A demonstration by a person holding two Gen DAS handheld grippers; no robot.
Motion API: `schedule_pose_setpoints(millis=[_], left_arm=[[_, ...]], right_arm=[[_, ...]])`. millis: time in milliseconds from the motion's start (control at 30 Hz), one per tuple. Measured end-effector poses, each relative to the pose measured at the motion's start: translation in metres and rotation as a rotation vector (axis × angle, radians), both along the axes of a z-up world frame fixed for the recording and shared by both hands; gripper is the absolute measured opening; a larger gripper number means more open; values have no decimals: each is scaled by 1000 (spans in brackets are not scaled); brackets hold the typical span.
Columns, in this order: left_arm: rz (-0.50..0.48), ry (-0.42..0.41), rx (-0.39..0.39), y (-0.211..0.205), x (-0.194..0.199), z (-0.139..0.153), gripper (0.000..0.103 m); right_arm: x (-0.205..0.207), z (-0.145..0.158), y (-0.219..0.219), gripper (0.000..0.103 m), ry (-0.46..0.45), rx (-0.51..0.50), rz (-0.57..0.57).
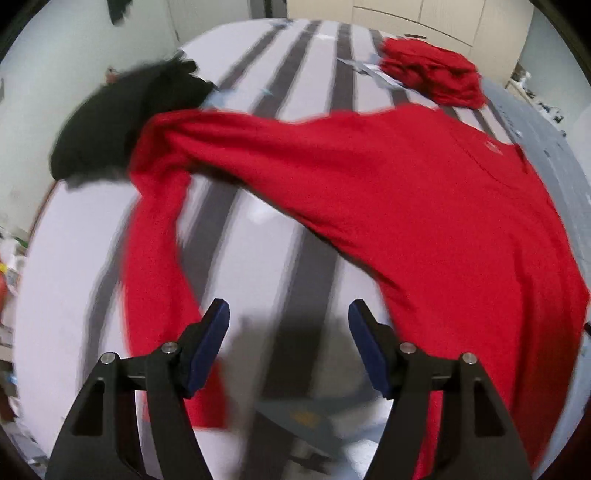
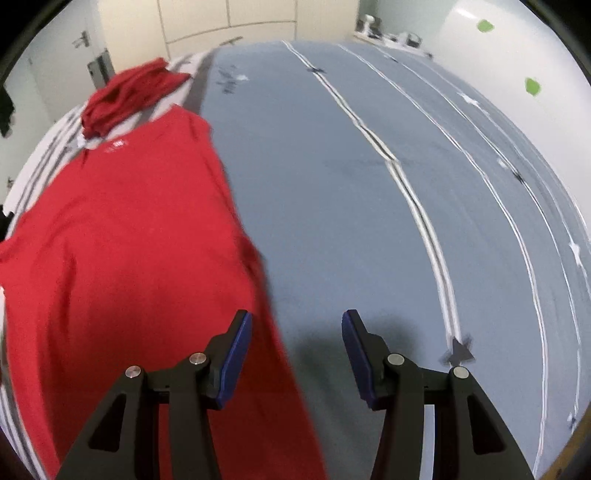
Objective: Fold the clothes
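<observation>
A red long-sleeved shirt (image 1: 424, 192) lies spread on the striped bed cover (image 1: 266, 254), its sleeve (image 1: 155, 266) bending down toward the near left. My left gripper (image 1: 288, 314) hangs open above the cover, just right of the sleeve's end, with nothing between its blue pads. In the right wrist view the same red shirt (image 2: 122, 236) covers the left half, with a small white logo near its collar. My right gripper (image 2: 297, 321) stands open over the grey-blue sheet (image 2: 332, 184), its left finger (image 2: 236, 350) above the shirt's right edge, holding nothing.
A folded dark red garment (image 1: 432, 72) rests at the far end of the bed, also seen as a red pile (image 2: 125, 96). A black garment (image 1: 122, 122) lies at the far left. White lines (image 2: 413, 206) run along the grey-blue sheet. Cupboards (image 1: 424, 18) stand behind.
</observation>
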State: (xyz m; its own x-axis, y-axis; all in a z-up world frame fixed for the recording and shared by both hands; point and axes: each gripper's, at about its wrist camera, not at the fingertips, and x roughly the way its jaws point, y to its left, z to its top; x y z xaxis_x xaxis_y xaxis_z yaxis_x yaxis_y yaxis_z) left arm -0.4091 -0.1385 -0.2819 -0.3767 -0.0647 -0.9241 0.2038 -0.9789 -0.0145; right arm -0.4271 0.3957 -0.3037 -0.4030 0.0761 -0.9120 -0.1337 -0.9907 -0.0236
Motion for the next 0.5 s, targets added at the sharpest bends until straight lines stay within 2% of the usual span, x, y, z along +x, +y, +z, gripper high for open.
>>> schedule_pose_setpoints(millis=[133, 333, 467, 500], left_arm=[[-1, -11, 44, 21, 11, -5, 64], [-51, -26, 39, 51, 14, -13, 64], [-60, -25, 35, 62, 14, -13, 64], [-62, -21, 35, 64, 13, -12, 64]], right_arm=[[38, -6, 18, 47, -31, -49, -15], [94, -21, 13, 47, -89, -121, 40], [105, -34, 5, 46, -103, -96, 68], [103, -37, 9, 46, -98, -116, 52]])
